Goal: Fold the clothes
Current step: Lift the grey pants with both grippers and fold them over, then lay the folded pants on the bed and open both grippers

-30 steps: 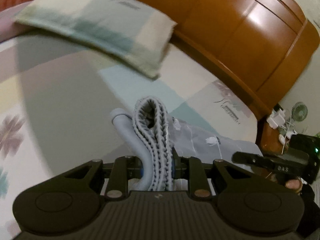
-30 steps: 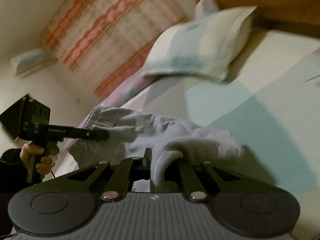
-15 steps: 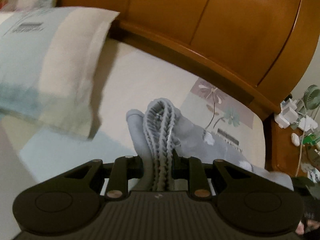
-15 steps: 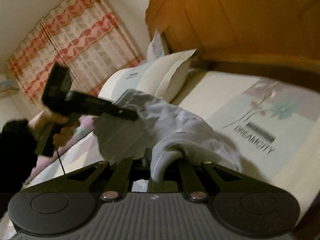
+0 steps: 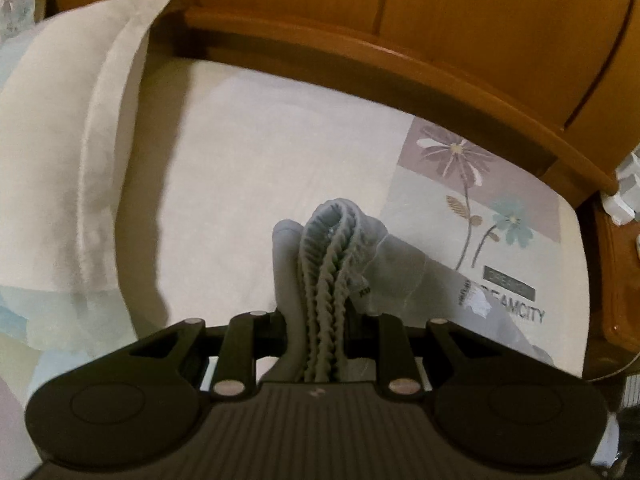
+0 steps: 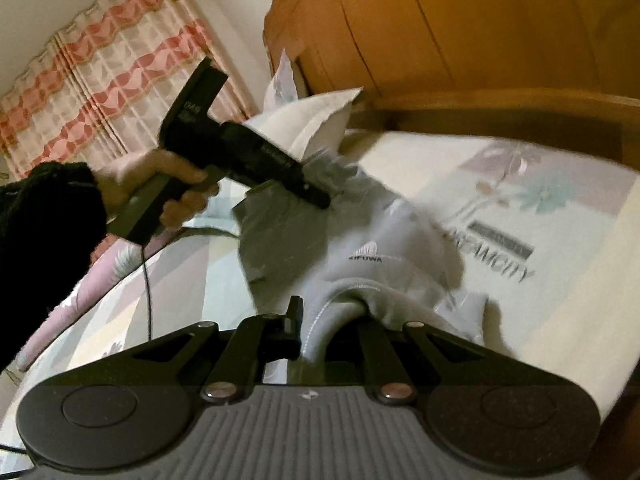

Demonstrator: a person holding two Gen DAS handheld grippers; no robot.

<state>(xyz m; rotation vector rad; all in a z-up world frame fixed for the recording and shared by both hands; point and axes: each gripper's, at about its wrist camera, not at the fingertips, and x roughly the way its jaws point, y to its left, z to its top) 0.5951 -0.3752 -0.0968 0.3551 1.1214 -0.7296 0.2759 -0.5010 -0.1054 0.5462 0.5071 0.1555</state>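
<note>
A grey sweatshirt (image 6: 360, 240) with a small chest logo hangs between both grippers, just above the bed sheet (image 5: 260, 160). My left gripper (image 5: 320, 320) is shut on its bunched ribbed band (image 5: 324, 264), which sticks up between the fingers. The rest of the sweatshirt (image 5: 400, 264) trails off to the right over the sheet. My right gripper (image 6: 328, 320) is shut on a thick fold of the same grey cloth. In the right wrist view the left gripper (image 6: 316, 196) pinches the garment's far end, held by a hand (image 6: 160, 176) in a black sleeve.
A wooden headboard (image 5: 400, 20) rises close behind the bed. A pale pillow (image 5: 60, 160) lies at the left, also showing as the pillow (image 6: 316, 128) against the headboard. A nightstand (image 5: 620, 280) with white items stands at the right. A red-and-white curtain (image 6: 100, 80) hangs at the far left.
The left gripper carried the ribbed band toward the headboard corner and lowered it; the pillow slid to the left of its view. The right gripper turned toward the headboard, still holding the cloth.
</note>
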